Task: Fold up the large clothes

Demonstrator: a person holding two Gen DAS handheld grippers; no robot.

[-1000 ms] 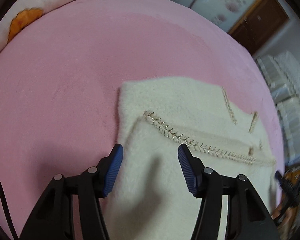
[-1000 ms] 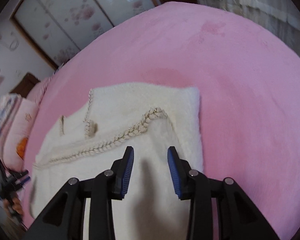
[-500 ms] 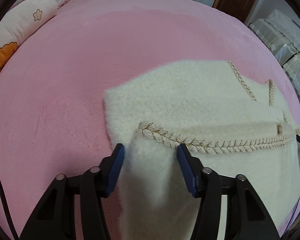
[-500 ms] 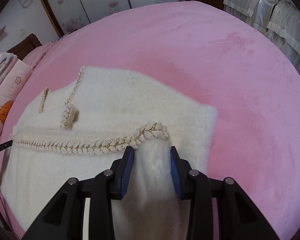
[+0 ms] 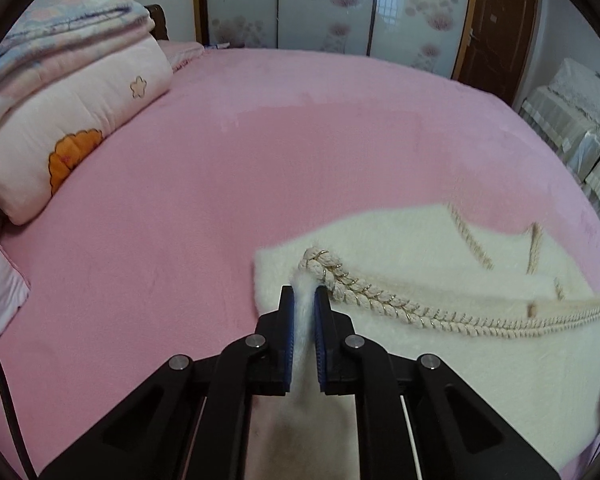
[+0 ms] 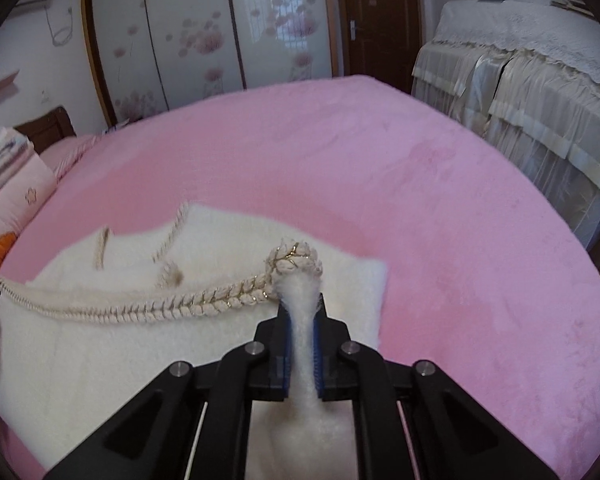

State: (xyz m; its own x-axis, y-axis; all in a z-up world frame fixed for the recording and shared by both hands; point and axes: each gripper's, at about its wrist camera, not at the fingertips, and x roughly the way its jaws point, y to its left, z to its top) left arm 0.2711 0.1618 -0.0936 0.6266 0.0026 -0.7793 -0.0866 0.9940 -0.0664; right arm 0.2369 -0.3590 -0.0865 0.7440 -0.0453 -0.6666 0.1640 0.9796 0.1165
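A fluffy cream garment [image 5: 440, 356] with braided gold-flecked trim [image 5: 380, 300] lies on a pink bed [image 5: 260, 168]. My left gripper [image 5: 304, 296] is shut on the garment's left corner and holds it lifted off the bed. In the right wrist view the same garment [image 6: 100, 344] spreads to the left, and my right gripper [image 6: 302, 304] is shut on its right corner beside the trim's end [image 6: 296, 260], also lifted. The fabric hangs between each pair of jaws and hides the pads' inner faces.
Folded quilts and a pink pillow [image 5: 72, 120] are stacked at the bed's left side. A wardrobe with floral sliding doors [image 6: 220, 32] and a brown door [image 5: 496, 28] stand behind. Covered furniture [image 6: 540, 100] stands to the right of the bed.
Both grippers have closed on the garment's near corners and lifted them. The views have tilted up, so the room behind the bed now shows.
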